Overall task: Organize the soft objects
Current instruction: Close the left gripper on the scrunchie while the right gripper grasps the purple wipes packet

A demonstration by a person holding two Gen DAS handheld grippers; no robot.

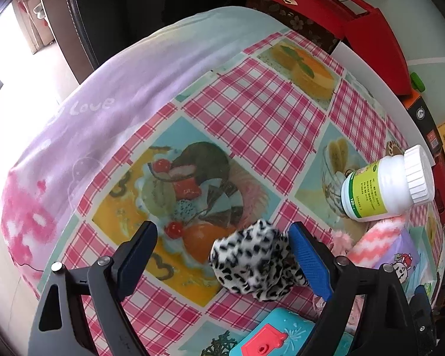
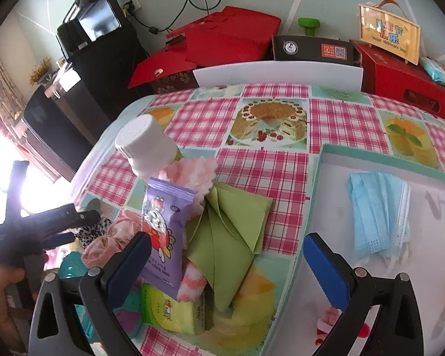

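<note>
Leopard-print pouch (image 1: pixel 256 259) lies slanting toward lower right

Teal toy (image 1: pixel 281 338) cut off by frame bottom, pic edge.

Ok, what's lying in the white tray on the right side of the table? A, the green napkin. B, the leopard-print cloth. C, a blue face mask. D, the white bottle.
C: the right wrist view shows the mask lying flat in the tray, while the bottle and napkin sit on the tablecloth outside it, and the leopard-print cloth lies by the left tool.
</note>
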